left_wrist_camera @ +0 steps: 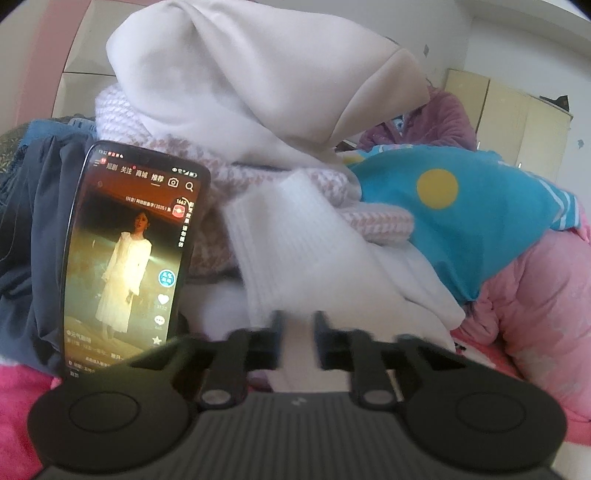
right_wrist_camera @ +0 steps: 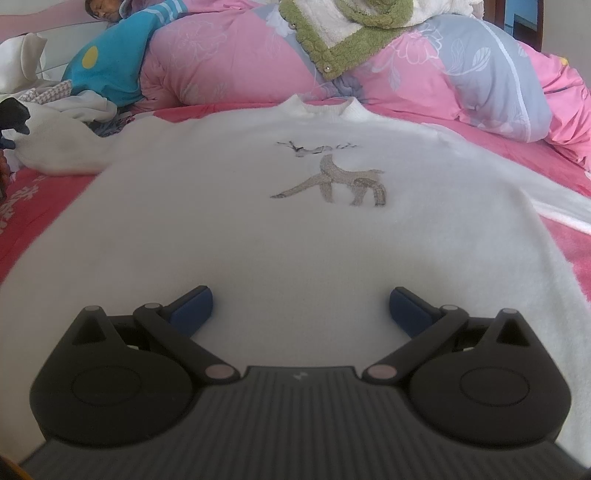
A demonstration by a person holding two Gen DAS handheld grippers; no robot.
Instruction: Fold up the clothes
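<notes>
A white sweater (right_wrist_camera: 258, 229) with a grey deer motif (right_wrist_camera: 332, 181) lies flat, front up, on a pink bedsheet (right_wrist_camera: 37, 206). My right gripper (right_wrist_camera: 301, 306) hovers open over its lower body, blue pads wide apart and nothing between them. The sweater's left sleeve (right_wrist_camera: 55, 147) runs off to the left. In the left wrist view its ribbed white cuff (left_wrist_camera: 288, 236) hangs down into my left gripper (left_wrist_camera: 299, 325), whose fingers stand close together, shut on the white fabric.
A lit phone (left_wrist_camera: 129, 258) leans on a clothes pile: white hooded garment (left_wrist_camera: 240, 74), pink-white knit (left_wrist_camera: 122, 110), navy cloth (left_wrist_camera: 40, 221). Behind lie a blue garment with a yellow dot (left_wrist_camera: 461, 206), a pink quilt (right_wrist_camera: 221, 55), a green-trimmed fleece (right_wrist_camera: 351, 40) and a person (right_wrist_camera: 103, 9).
</notes>
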